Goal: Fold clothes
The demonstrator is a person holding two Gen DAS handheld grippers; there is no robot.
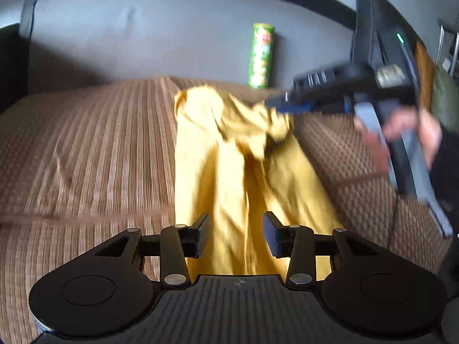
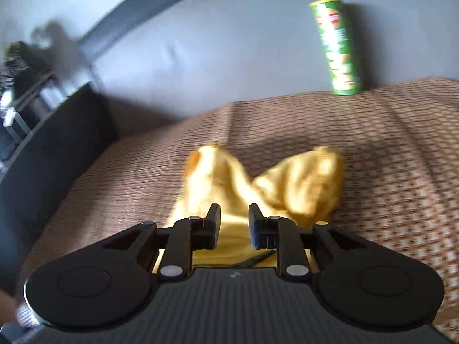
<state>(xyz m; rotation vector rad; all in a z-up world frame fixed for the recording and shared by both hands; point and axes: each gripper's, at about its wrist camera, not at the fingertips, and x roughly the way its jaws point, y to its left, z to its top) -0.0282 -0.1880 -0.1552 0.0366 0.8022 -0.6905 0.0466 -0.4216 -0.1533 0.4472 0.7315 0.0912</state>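
Note:
A yellow garment (image 1: pixel 229 157) lies lengthwise on the brown striped sofa cover (image 1: pixel 86 149), its far end bunched up. My left gripper (image 1: pixel 236 230) stands open over its near end, with cloth showing between the fingers but apart from the pads. In the left wrist view my right gripper (image 1: pixel 274 104), held by a hand (image 1: pixel 413 132), reaches in from the right, blurred, with its tip at the bunched far end. In the right wrist view the right gripper (image 2: pixel 235 223) shows a narrow gap between its pads, and the garment (image 2: pixel 301 186) lies crumpled in two humps just beyond and under them.
A tall green snack can (image 1: pixel 261 54) (image 2: pixel 338 48) stands at the back of the seat against the grey backrest (image 1: pixel 143 34). A dark armrest (image 2: pixel 57 143) bounds the seat on the left of the right wrist view, with a shelf (image 2: pixel 23 94) behind it.

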